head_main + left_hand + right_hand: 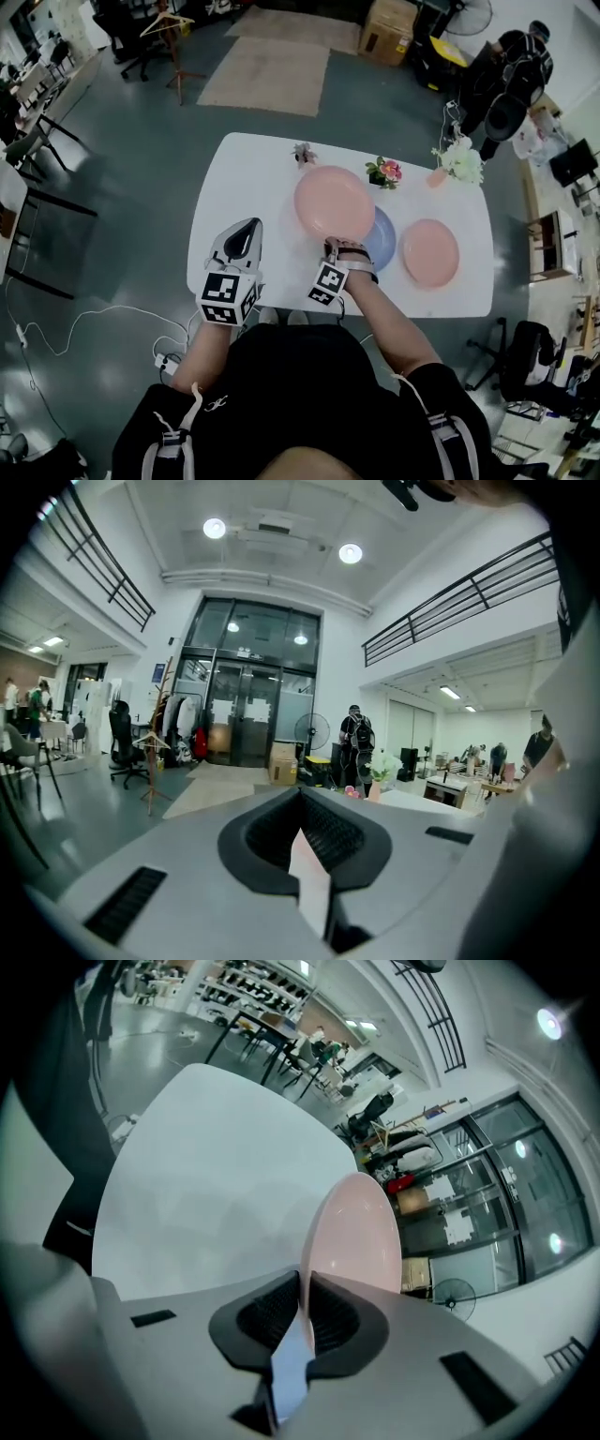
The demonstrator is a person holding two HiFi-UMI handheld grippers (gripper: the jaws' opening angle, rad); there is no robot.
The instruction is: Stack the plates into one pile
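Note:
A large pink plate [335, 202] hangs tilted above the white table [244, 187], and my right gripper [332, 246] is shut on its near rim. In the right gripper view the plate [356, 1232] stands edge-on between the closed jaws of that gripper [305, 1283]. Partly under it lies a blue plate [382, 242]. A smaller pink plate [430, 252] lies flat to its right. My left gripper [242, 232] hovers over the table's near left part, shut with nothing in it; in its own view the left gripper [302, 808] points level across the room.
Along the table's far edge stand a pink flower pot [385, 172], a small plant [305, 152] and white flowers [461, 161]. A person in black [511, 66] stands beyond the table's right end. Chairs [525, 361] stand at the right, and a rug [265, 75] lies beyond the table.

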